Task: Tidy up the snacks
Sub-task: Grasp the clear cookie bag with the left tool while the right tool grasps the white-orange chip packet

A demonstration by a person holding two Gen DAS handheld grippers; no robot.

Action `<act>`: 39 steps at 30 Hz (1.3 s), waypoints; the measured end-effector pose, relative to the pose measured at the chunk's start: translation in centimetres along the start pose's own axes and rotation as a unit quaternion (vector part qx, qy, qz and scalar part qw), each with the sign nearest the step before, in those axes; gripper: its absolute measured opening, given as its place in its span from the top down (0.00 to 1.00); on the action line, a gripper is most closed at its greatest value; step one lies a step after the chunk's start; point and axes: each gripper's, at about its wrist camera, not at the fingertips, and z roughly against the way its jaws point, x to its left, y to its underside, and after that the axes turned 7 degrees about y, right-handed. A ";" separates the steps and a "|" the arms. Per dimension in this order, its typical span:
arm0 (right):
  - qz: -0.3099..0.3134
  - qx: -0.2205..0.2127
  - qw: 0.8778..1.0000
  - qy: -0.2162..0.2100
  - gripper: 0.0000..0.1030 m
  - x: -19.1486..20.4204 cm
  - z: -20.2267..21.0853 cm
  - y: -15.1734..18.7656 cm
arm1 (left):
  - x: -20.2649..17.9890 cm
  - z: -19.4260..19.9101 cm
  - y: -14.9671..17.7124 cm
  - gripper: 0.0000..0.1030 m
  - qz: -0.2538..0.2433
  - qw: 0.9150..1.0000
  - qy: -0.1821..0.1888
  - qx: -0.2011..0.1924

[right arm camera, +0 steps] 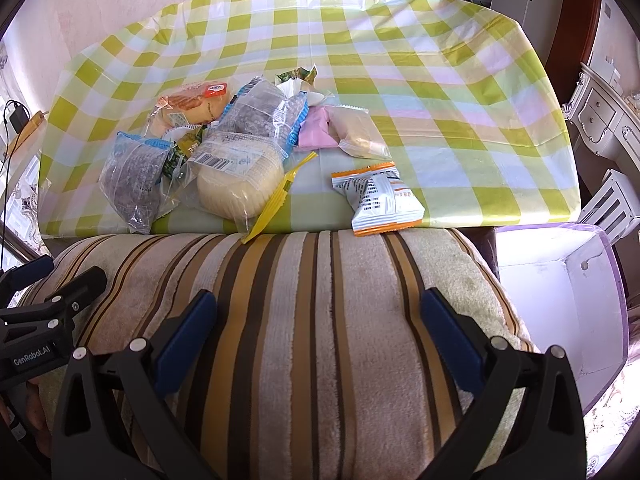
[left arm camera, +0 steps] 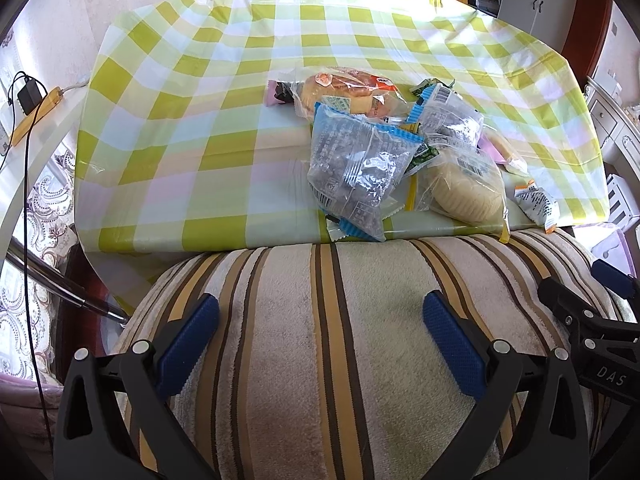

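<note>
Nothing looks sorted yet. The left gripper (left arm camera: 320, 336) hangs over the striped cushion (left arm camera: 320, 360), fingers apart and empty. The snack pile (right arm camera: 208, 152) sits heaped on the bench (right arm camera: 400, 60), an orange-and-white packet (right arm camera: 380, 200) just beside it. The right gripper (right arm camera: 316, 334) is likewise spread, empty (white box (right arm camera: 560, 300) at far right holds nothing visible).

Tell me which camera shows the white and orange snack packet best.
The right wrist view: the white and orange snack packet lies whole and unobstructed at the table's near edge. The left wrist view catches it small and distorted at the right.
</note>
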 end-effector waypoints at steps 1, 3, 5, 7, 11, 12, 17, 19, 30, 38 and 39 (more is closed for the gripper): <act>0.000 0.001 1.000 0.000 0.01 0.0 0.0 0.0 | 0.1 0.0 -0.1 0.04 -0.002 1.000 -0.001 0.000; -0.001 0.005 1.000 -0.002 0.01 0.0 0.0 0.0 | 0.2 -0.1 -0.3 0.04 -0.003 1.000 0.000 0.001; -0.004 0.011 1.000 -0.009 0.01 -0.2 0.1 0.0 | 0.1 -0.1 -0.6 0.04 -0.004 1.000 0.001 0.001; -0.008 0.024 0.999 -0.022 0.01 -0.8 0.1 -0.3 | -0.3 0.0 -0.9 0.04 -0.008 1.000 0.005 0.000; -0.012 0.064 0.997 -0.051 0.01 -1.7 -0.5 -1.6 | -1.0 0.0 -1.9 0.04 -0.012 1.000 0.017 -0.003; -0.016 0.066 0.996 -0.059 0.01 -1.8 -0.7 -1.8 | -1.1 -0.1 -2.3 0.04 -0.010 1.000 0.023 -0.004; -0.022 0.074 0.991 -0.106 0.01 -3.2 -1.7 -3.4 | -0.9 -1.4 -4.7 0.04 0.011 0.999 0.036 0.006; -0.019 0.076 0.992 -0.099 0.01 -3.8 -2.3 -4.3 | -0.7 -2.2 -5.7 0.04 0.017 0.999 0.028 0.013; 0.000 0.123 0.991 -0.048 0.01 -6.1 -8.1 -8.2 | -1.3 -6.8 -9.0 0.23 -0.043 0.997 -0.020 0.065; 0.009 0.130 0.991 -0.041 0.23 -5.9 -9.5 -8.4 | -0.9 -6.5 -9.3 0.47 -0.028 0.998 -0.020 0.050; 0.008 0.126 0.991 -0.036 0.33 -5.9 -9.4 -8.5 | -0.9 -6.4 -9.3 0.48 -0.026 0.998 -0.020 0.048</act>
